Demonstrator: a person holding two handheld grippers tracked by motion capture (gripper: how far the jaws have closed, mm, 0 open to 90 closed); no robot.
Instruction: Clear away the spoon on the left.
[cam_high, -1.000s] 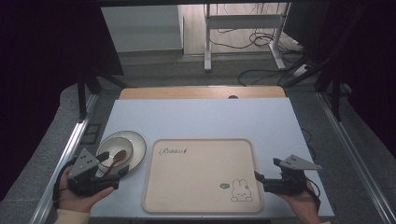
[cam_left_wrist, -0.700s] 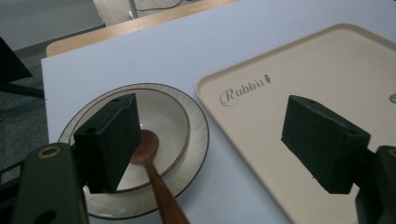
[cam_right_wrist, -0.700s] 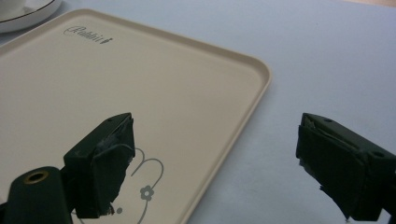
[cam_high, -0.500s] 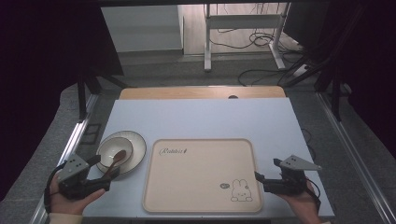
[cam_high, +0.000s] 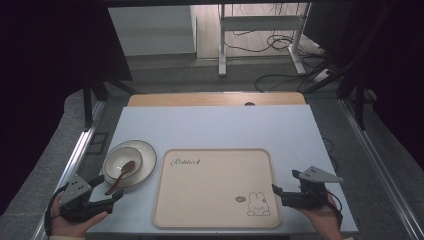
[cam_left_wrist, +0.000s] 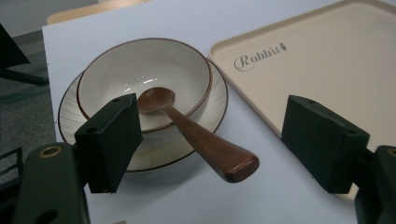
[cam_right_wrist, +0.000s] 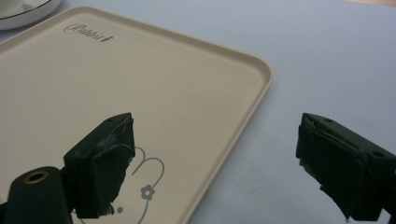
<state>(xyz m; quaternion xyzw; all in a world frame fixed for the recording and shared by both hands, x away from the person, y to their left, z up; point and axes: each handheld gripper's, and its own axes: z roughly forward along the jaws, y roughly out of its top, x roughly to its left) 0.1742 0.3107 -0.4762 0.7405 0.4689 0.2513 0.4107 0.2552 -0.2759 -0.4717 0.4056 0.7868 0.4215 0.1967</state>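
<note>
A cream bowl sits on a ribbed plate at the table's left. A brown wooden spoon rests in the bowl with its handle sticking out over the rim toward me. My left gripper is open just short of the handle's end, holding nothing. In the left gripper view the spoon lies between and beyond the jaws of the left gripper, in the bowl. My right gripper is open at the right edge of the beige tray, near its rabbit print.
The beige tray marked "Rabbit" lies bare in the middle front of the white table. The right gripper hovers over its near right corner. Beyond the table's far wooden edge are a floor, cables and a metal stand.
My left gripper has drawn back from the bowl and spoon toward the front-left corner. The spoon stays in the bowl. The right gripper has not moved.
</note>
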